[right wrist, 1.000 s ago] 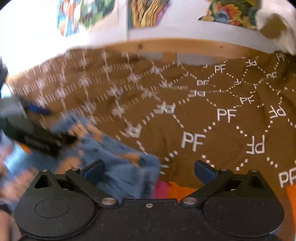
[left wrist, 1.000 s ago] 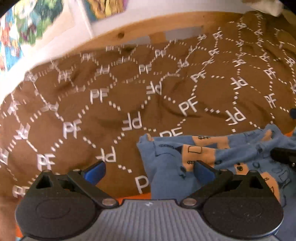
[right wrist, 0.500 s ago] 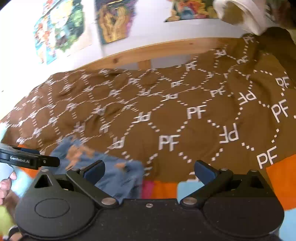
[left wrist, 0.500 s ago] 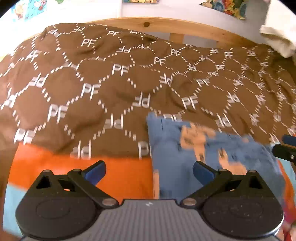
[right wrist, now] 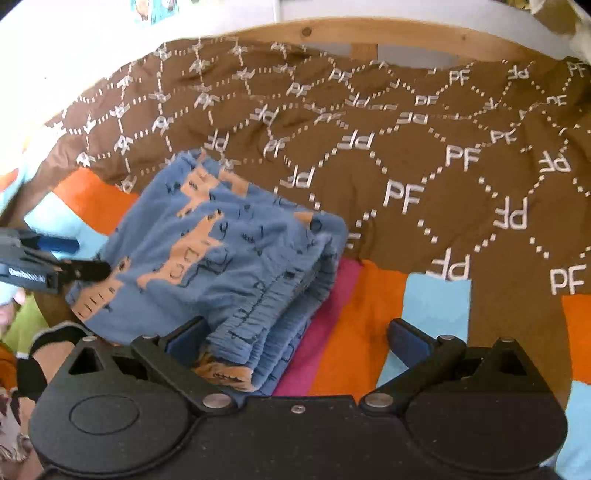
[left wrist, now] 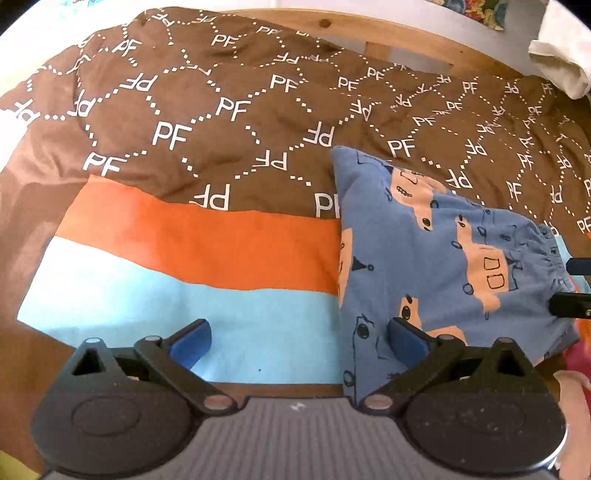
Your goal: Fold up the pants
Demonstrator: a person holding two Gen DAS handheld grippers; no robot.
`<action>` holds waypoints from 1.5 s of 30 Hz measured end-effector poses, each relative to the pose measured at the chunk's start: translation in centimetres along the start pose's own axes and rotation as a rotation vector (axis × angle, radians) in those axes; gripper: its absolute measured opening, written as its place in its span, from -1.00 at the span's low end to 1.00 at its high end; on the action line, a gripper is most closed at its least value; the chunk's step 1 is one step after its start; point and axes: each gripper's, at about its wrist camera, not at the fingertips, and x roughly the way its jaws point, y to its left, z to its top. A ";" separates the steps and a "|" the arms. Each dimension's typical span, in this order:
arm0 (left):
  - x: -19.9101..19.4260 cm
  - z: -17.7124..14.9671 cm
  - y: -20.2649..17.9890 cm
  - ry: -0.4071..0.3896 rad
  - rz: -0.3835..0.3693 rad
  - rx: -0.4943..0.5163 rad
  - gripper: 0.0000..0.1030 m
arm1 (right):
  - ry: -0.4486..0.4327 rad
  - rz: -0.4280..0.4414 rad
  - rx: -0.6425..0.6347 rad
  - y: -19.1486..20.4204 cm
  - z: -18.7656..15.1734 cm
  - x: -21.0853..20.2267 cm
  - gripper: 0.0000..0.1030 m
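Since the frames a second and half a second back, both cameras have pulled away from the bed: we now see more of the orange and light-blue bands at the near edge, and the motion blur is gone. The pants [left wrist: 439, 258] lay crumpled and close under the fingers a second ago; now they sit as one flat folded bundle. The left gripper [left wrist: 299, 341] then framed brown cover only; now its right finger overlaps the bundle's near corner in view.

One pair of pants [right wrist: 221, 254], blue with tan prints, folded into a compact stack with layered edges facing the right wrist camera. It lies on the bedspread [left wrist: 207, 122] near the bed's front edge, partly on the brown PF pattern, partly on the orange, pink and blue bands.

Two grippers. We hold the left one with fingers spread wide, nothing between them. The right gripper [right wrist: 297, 341] is likewise spread; its left finger sits beside the stacked waistband edge, and we cannot tell whether it touches. Each camera also catches the other gripper's tips at the pants' side edge.

One wooden bed rail [right wrist: 369, 33] along the far edge. One pale cloth [left wrist: 561, 62] at the far right corner.
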 end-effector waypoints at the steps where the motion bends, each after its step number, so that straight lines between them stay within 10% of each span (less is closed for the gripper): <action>1: 0.0 0.1 -0.1 0.003 0.000 -0.002 1.00 | -0.002 -0.002 -0.003 -0.1 0.2 0.0 0.99; 10: 0.0 0.5 -0.4 0.015 0.006 -0.014 1.00 | -0.001 0.015 -0.011 -0.2 0.3 0.0 0.99; 19: -0.3 1.7 -0.6 0.021 -0.093 0.038 1.00 | -0.178 0.144 0.081 -1.9 0.6 -0.9 0.99; 32: 3.1 3.9 -1.1 0.096 -0.348 0.009 1.00 | -0.077 0.469 0.251 -6.1 3.7 6.7 0.99; 45: 2.8 2.3 -2.7 0.102 -0.339 0.140 0.99 | -0.039 0.593 0.363 -7.0 2.4 5.7 0.99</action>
